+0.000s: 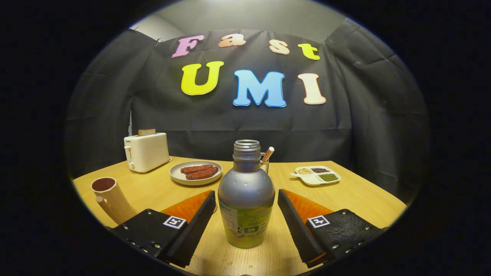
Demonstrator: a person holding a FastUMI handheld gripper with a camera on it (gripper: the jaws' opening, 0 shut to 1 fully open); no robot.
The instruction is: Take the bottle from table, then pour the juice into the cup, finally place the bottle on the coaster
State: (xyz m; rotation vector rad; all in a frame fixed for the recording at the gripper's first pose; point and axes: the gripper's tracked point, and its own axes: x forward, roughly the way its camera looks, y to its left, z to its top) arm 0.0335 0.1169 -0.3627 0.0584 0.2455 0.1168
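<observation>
A grey bottle (246, 191) with a green label and no cap stands upright on the wooden table (364, 195). It sits between the two fingers of my gripper (246, 203), which is open; there is a gap on each side of the bottle. A beige cup (111, 199) with a dark inside stands to the left, just beyond the left finger (195, 226). The right finger (297, 226) flanks the bottle's other side.
A white toaster (147, 152) with toast stands at the back left. A plate (196, 173) with brown pieces lies behind the bottle. A white divided dish (316, 175) of beans sits at the back right. A small glass with a stick (266, 159) peeks from behind the bottle.
</observation>
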